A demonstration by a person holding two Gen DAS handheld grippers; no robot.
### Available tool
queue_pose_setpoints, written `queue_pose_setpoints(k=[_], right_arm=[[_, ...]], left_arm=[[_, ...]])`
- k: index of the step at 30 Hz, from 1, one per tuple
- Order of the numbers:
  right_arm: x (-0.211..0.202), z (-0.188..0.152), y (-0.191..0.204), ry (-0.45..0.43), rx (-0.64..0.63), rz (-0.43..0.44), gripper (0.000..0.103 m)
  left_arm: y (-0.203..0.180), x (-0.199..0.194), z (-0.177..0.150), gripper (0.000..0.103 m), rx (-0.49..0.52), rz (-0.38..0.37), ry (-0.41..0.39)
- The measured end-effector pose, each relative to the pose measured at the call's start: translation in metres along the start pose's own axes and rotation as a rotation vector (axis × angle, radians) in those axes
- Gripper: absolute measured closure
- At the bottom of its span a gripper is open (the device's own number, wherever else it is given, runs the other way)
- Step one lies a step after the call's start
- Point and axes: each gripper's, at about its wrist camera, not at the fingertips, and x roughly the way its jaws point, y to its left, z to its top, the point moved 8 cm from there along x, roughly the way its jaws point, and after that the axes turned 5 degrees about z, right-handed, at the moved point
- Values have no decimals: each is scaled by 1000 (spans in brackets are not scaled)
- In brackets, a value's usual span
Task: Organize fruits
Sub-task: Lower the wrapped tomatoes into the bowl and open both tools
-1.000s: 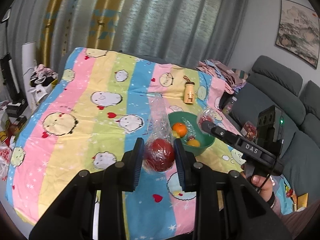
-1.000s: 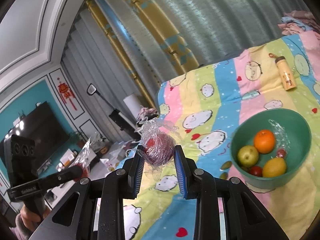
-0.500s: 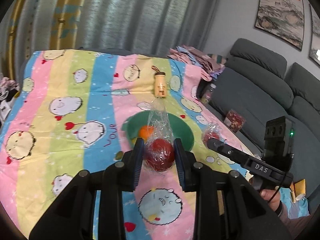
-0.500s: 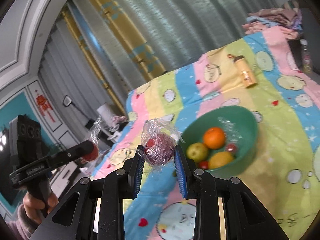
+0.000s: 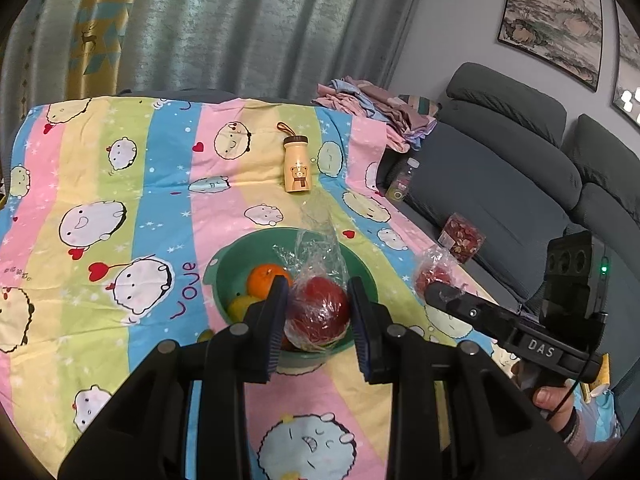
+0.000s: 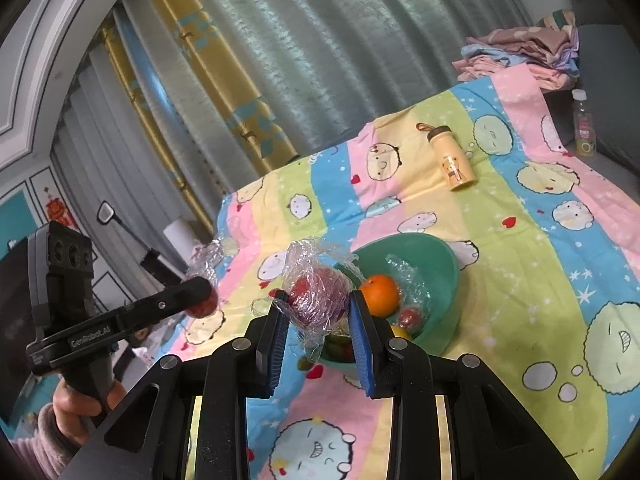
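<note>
My left gripper [image 5: 318, 312] is shut on a red apple in clear plastic wrap [image 5: 318, 310], held just above the near rim of the green bowl [image 5: 224, 264]. My right gripper [image 6: 318, 310] is shut on another wrapped dark red apple [image 6: 316, 294], held in the air left of the green bowl [image 6: 436, 264]. The bowl holds an orange [image 6: 380, 288], a yellow fruit [image 5: 242, 306], a small red fruit [image 6: 408, 316] and loose plastic wrap. Each gripper shows in the other's view: the right one [image 5: 436, 284] to the bowl's right, the left one [image 6: 204, 296] to its left.
The bowl sits on a striped cartoon cloth [image 5: 120, 184] that covers the table. A yellow bear bottle [image 5: 296, 166] lies behind the bowl. A grey sofa [image 5: 500, 168] stands at the right, with folded clothes [image 5: 372, 100], a drink bottle [image 6: 582, 126] and a snack pack [image 5: 460, 236].
Both grippers have swung toward the bowl with their wrapped apples. The left apple now hangs over the bowl's near rim; the right apple has come closer to the bowl.
</note>
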Motion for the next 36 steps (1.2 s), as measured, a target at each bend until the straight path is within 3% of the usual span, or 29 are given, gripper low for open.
queue_pose_setpoints(k=[23, 36], right_arm=[[62, -14, -39, 141, 27, -69, 71], [84, -27, -57, 220, 28, -127, 71]], left_arm=[[10, 97, -13, 73, 22, -13, 129], [19, 127, -27, 73, 51, 23, 185]])
